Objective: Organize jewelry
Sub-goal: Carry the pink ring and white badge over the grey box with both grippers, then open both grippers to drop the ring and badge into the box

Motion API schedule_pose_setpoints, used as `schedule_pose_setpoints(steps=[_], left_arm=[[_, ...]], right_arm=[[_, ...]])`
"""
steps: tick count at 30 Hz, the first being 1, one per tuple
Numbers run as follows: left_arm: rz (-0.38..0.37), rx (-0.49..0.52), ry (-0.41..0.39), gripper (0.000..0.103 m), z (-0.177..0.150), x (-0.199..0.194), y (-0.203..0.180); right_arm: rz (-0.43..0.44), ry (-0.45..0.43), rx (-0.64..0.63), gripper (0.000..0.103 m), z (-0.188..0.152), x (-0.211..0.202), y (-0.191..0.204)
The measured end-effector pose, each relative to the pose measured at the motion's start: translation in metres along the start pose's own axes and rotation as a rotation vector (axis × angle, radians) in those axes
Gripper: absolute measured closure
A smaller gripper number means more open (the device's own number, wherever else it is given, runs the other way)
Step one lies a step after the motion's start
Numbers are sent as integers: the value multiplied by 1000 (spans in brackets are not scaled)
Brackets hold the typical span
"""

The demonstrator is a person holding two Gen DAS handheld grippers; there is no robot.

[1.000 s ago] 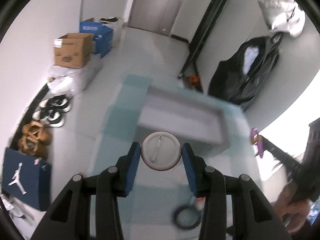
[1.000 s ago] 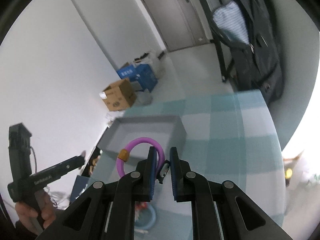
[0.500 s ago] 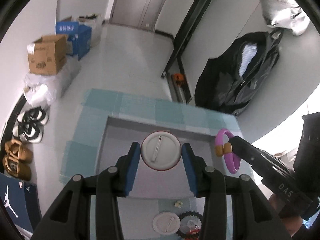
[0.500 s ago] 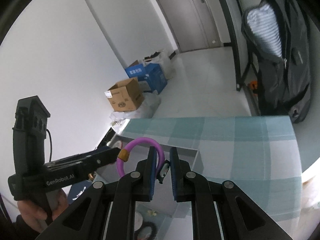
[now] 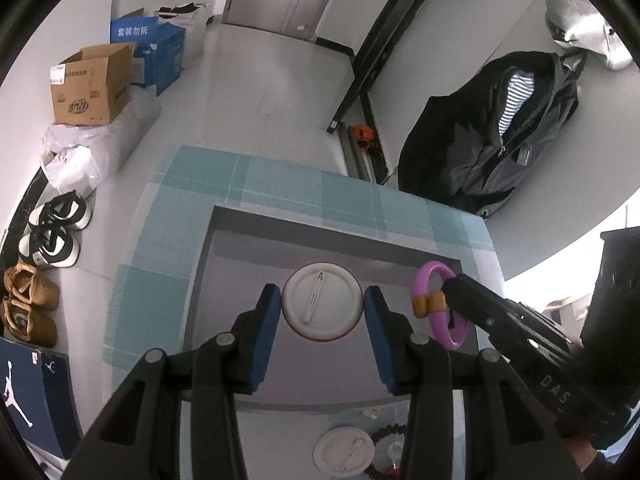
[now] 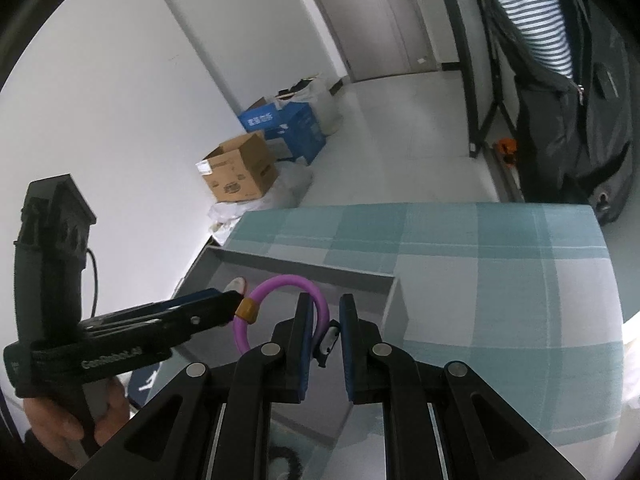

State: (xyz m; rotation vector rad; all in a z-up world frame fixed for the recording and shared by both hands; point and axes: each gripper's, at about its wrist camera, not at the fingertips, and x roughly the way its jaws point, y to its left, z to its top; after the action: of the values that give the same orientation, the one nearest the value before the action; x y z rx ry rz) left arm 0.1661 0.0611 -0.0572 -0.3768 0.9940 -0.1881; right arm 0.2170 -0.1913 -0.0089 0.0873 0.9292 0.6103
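Note:
My left gripper (image 5: 322, 307) is shut on a round white pin badge (image 5: 322, 306), its back facing me, held above the grey tray (image 5: 256, 220). My right gripper (image 6: 323, 330) is shut on a purple bracelet (image 6: 280, 282) with an orange bead, also over the tray (image 6: 394, 292), near its right end. The bracelet also shows in the left wrist view (image 5: 438, 306), just right of the badge. The left gripper and the badge's edge (image 6: 236, 283) show in the right wrist view beside the bracelet.
The tray sits on a teal checked tablecloth (image 5: 280, 184). Another white badge (image 5: 344, 455) and a black beaded bracelet (image 5: 386, 432) lie on the cloth before the tray. Boxes (image 5: 92, 84), shoes (image 5: 56, 232) and a dark jacket (image 5: 496, 132) are on the floor beyond.
Both grippers have moved forward and lower over the tray with their items still held. The tray now fills more of both views.

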Motion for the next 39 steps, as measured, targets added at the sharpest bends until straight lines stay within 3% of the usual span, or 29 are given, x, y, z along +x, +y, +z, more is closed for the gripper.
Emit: schedule_pose_setpoints(steps=[4, 5, 6, 7, 8, 11, 16, 18, 23, 28, 33, 39], left_arm=[[-65, -27, 10, 61, 5, 1, 2], [-90, -30, 10, 52, 6, -1, 3], [-113, -41, -1, 40, 5, -4, 5], [-125, -55, -14, 36, 5, -6, 7], [-133, -67, -25, 35, 3, -9, 9], [-152, -82, -44, 35, 3, -17, 13], [-143, -12, -146, 35, -6, -48, 11], [-107, 8, -188, 35, -12, -57, 12], [54, 30, -235, 35, -30, -68, 8], [267, 129, -311, 35, -44, -81, -19], [314, 165, -318, 35, -66, -92, -25], [278, 107, -272, 34, -96, -98, -19]], right_arm=[[18, 4, 14, 88, 1, -4, -2], [25, -4, 15, 86, 2, -7, -3], [24, -11, 17, 75, 3, -11, -4], [28, -20, 22, 67, 4, -13, -5], [34, -38, 27, 57, 4, -18, -7], [28, -78, 14, 55, 6, -30, -7], [33, -122, -24, 45, 5, -47, -6], [35, -137, -40, 36, 2, -56, -5], [40, -183, -66, 23, -10, -75, 0], [32, -194, -60, 15, -32, -95, 8], [-21, -229, -138, 4, -59, -117, 24], [-26, -216, -92, 3, -91, -129, 23]])
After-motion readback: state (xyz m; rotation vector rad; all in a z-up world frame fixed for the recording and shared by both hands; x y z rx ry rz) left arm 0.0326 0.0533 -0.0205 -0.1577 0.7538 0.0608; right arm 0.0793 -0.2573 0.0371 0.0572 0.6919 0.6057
